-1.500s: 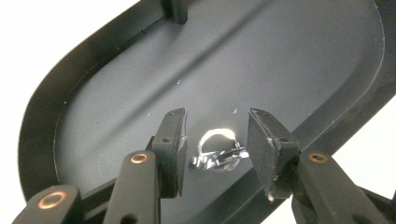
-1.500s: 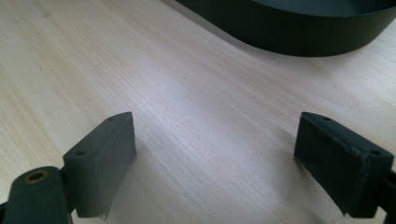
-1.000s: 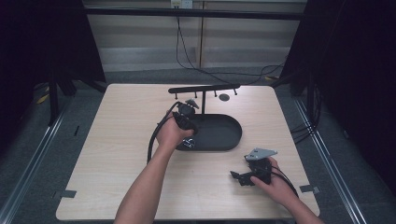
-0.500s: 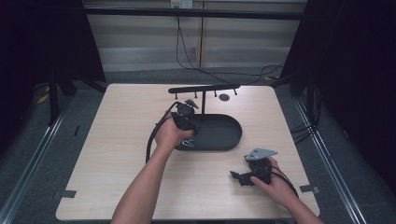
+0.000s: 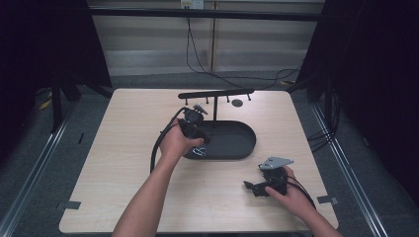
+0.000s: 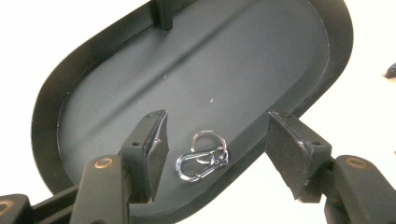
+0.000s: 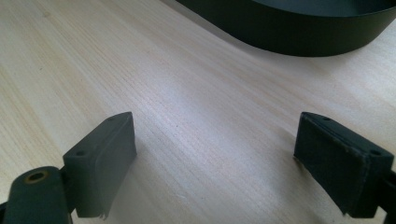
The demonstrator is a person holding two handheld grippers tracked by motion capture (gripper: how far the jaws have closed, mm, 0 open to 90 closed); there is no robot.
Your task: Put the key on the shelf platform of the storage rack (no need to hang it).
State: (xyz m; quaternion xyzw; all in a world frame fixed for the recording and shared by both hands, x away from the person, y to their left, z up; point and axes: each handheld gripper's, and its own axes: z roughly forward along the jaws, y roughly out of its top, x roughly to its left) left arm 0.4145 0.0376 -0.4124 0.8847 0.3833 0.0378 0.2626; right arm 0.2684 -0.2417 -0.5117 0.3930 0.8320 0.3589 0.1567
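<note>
Pale wooden counter (image 5: 123, 163) carrying a black oval tray (image 6: 196, 79). Left gripper (image 6: 215, 144) hovers above it, fingers (image 6: 152, 140) spread wide with a silver clip (image 6: 201, 161) lying between them, likely lined up for pickup. Right gripper (image 7: 224, 158) rests idle, fingers apart, nearer the person.
</note>
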